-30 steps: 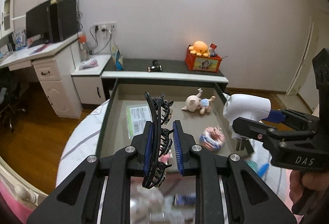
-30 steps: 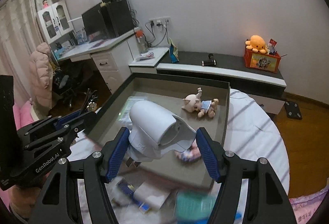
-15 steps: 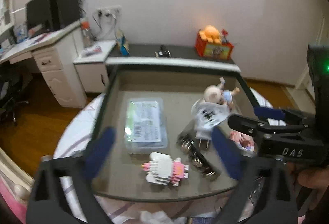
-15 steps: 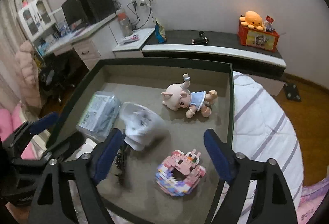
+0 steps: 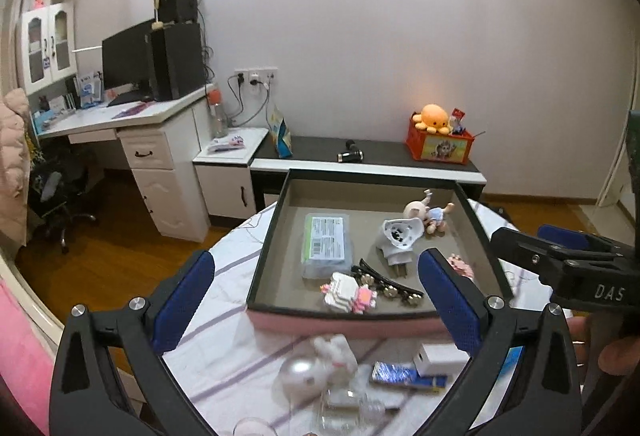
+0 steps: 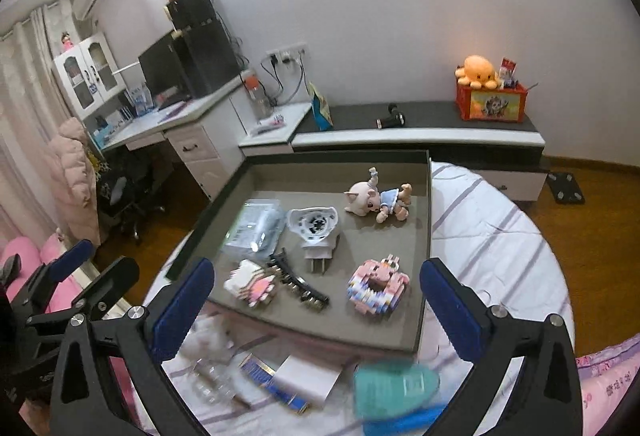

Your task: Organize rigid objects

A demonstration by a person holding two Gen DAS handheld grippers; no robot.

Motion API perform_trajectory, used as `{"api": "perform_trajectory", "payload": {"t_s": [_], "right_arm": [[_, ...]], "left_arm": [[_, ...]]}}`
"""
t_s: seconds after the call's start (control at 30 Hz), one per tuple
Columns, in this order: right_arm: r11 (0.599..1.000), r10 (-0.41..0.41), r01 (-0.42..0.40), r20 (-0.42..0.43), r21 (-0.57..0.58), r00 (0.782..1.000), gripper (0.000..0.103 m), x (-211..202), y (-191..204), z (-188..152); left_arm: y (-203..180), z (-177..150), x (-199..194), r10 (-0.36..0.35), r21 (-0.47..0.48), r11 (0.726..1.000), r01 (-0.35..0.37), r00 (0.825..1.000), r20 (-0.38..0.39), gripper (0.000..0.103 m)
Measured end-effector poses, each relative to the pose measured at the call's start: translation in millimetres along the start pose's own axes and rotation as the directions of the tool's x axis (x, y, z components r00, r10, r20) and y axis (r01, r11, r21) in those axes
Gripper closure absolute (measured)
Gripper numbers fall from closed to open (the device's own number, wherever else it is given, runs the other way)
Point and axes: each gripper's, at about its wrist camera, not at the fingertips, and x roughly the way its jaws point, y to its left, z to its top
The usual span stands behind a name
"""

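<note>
**Both tools empty above the tray**

The black hair clip (image 6: 298, 284) and white plug-in device (image 6: 314, 232) lie side by side in the tray (image 6: 424, 236). The left tool (image 5: 320, 300) gapes wide; the right tool (image 6: 316, 300) has just been spreading, nothing between its fingers.
</note>
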Motion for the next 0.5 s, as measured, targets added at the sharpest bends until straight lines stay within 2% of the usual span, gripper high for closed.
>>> {"api": "perform_trajectory", "payload": {"t_s": [0.23,0.5], "right_arm": [[0.999,-0.019,0.023,0.093,-0.042,0.995,0.000,-62.5,24.3,-15.6],[0.994,-0.062,0.077,0.173,-0.081,0.983,0.000,-116.2,41.9,-38.0]], "left_arm": [[-0.3,-17.5,-44.6,0.006,-0.016,1.000,-0.005,1.000,0.020,0.000],[5.1,-40.0,-83.7,0.018,-0.045,0.999,-0.017,1.000,0.024,0.000]]}}
